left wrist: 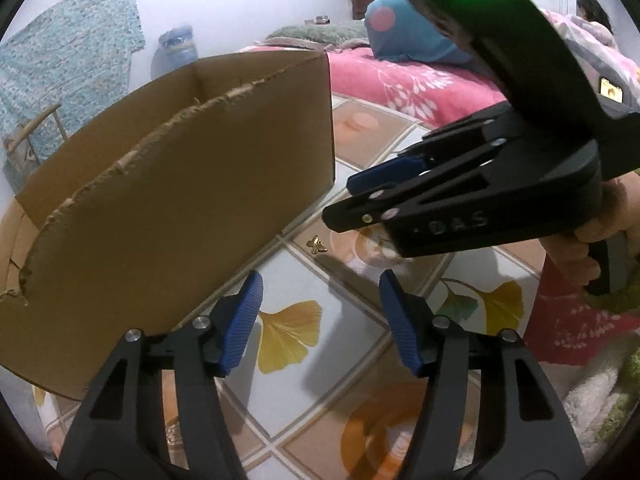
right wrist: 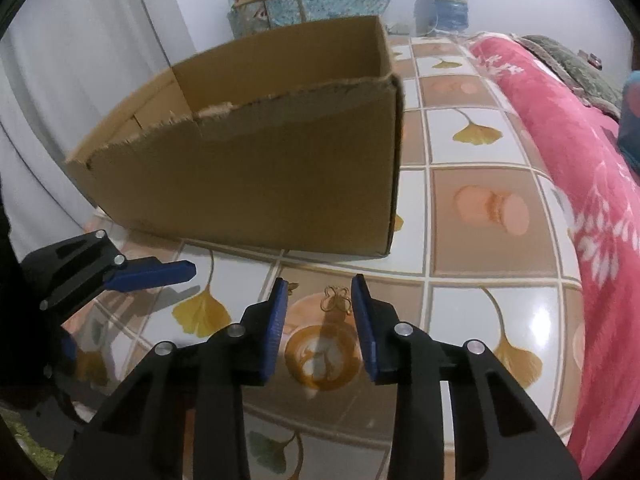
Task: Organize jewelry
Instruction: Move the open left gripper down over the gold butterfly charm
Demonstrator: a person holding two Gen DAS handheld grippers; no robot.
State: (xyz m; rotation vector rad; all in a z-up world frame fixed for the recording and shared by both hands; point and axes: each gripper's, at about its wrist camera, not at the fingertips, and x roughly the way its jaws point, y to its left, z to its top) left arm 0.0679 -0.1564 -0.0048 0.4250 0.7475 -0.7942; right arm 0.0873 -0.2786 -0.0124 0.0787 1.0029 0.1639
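Note:
An open cardboard box [left wrist: 180, 200] [right wrist: 260, 184] with torn edges stands on the tiled floor. In the right wrist view a gold wire butterfly piece [right wrist: 338, 300] lies on the floor just ahead of my right gripper [right wrist: 320, 308], between its blue pads, which stand apart and do not touch it. A smaller gold butterfly [left wrist: 316, 245] [right wrist: 293, 287] lies beside it, in front of the box. My left gripper [left wrist: 320, 312] is open above the floor with nothing between its pads. The right gripper [left wrist: 340, 200] reaches in from the right, held by a hand [left wrist: 588, 240].
A bed with a pink flowered blanket [left wrist: 412, 80] [right wrist: 580, 160] runs along the right. A blue pillow [left wrist: 404, 32] lies on it and a person [left wrist: 594, 12] is at its far end. A water jug [right wrist: 446, 0] and a patterned cloth [left wrist: 68, 60] stand by the wall behind the box.

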